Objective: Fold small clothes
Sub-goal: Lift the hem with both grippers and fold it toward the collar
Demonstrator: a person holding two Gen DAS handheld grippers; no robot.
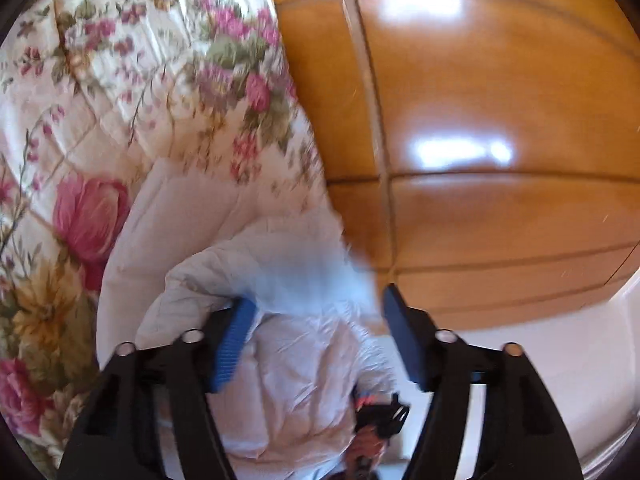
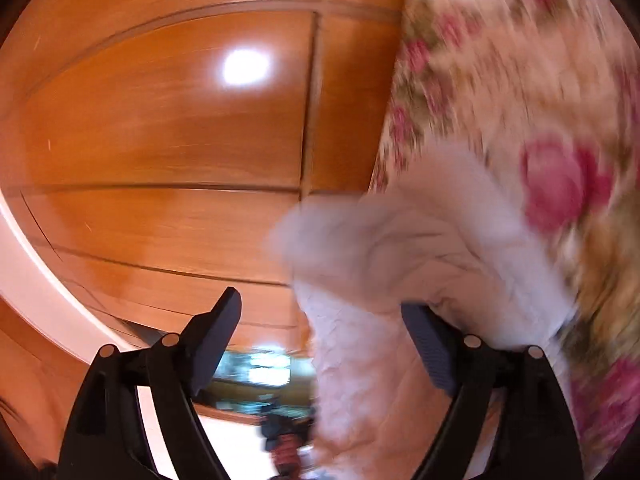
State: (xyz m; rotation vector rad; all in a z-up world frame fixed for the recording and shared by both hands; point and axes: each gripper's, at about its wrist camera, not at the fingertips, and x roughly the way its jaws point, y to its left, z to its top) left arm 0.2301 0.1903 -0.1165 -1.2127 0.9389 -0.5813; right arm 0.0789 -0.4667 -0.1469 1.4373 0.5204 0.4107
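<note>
White garment (image 1: 288, 360), small and crumpled, sits on a floral quilt (image 1: 100, 120) w/ pink and yellow flowers, right by the quilt's edge next to a glossy wood wardrobe (image 1: 500, 100).

Left wrist view: left gripper (image 1: 316, 320) has its jaws well apart, blue ribbed pad on one finger, dark pad on the other. The cloth bunches up btwn the fingers, upper bit too blurred to read, and neither pad looks pressed on it, so not clamped imo. Lower down btwn the fingers there's another gripper (image 1: 380, 420), dark w/ some orange, small and blurry.

Right wrist view: right gripper (image 2: 324, 320) is spread wide too. The garment (image 2: 400, 280) hangs/stands in the gap, closer to the right-hand finger and maybe brushing it, can't tell for sure bc of blur. Quilt (image 2: 540, 120) on the right, wardrobe doors (image 2: 160, 120) fill the left. Other gripper (image 2: 284, 432) shows low in the middle, blurry.
</note>
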